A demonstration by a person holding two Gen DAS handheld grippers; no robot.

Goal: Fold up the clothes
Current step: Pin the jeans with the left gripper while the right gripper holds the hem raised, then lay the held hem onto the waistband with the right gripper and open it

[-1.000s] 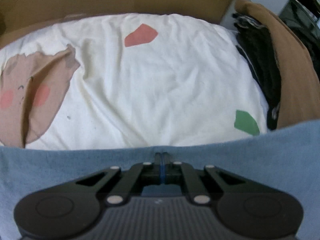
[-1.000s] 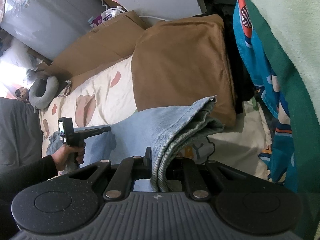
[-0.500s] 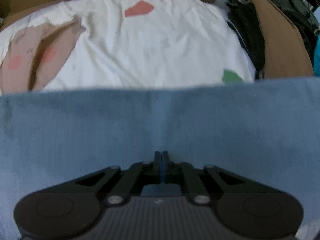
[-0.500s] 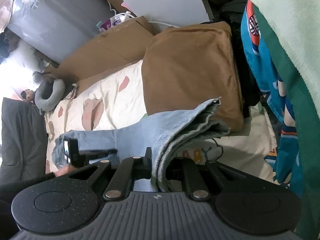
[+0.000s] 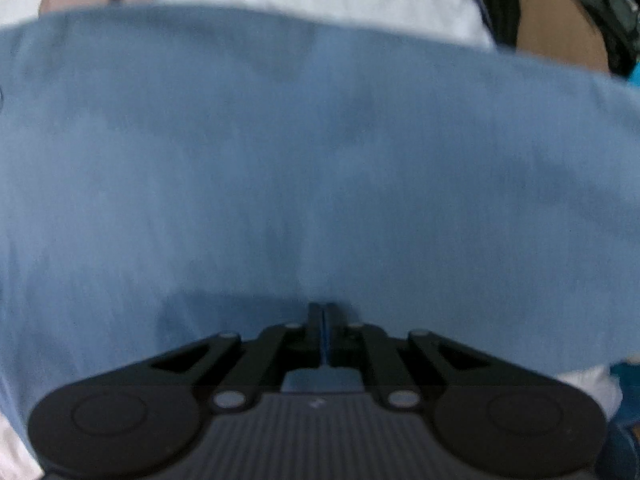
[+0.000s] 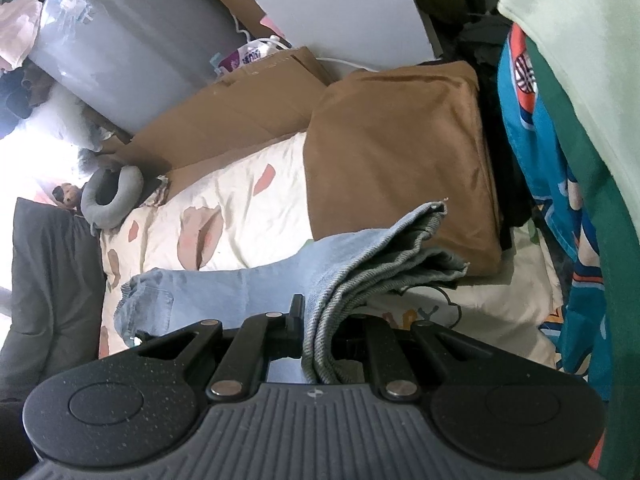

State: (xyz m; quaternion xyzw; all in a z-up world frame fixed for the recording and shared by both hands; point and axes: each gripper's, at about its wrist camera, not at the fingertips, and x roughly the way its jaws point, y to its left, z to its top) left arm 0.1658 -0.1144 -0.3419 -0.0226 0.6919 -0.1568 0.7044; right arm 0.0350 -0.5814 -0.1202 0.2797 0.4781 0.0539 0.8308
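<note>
Bed, cream sheet with pink, red and brown patches, served as the work surface. Cardboard stood flat along its far edge; a grey neck pillow lay at the far left corner.

Item: blue jeans. Stretched across the sheet from ahead of the right claw away to its left, with a back pocket showing at the far-left end. The hem layers were bunched and clamped in the right claw, jaws closed on the denim.

Left claw: jaws pressed together, a thin blue strip showing in the slit between them; denim filled nearly the whole view ahead of it, blurred. Whether it pinched that cloth could not be told.

Brown folded cloth lay ahead of the right claw, beyond the hems. Teal patterned fabric hung to its right.
</note>
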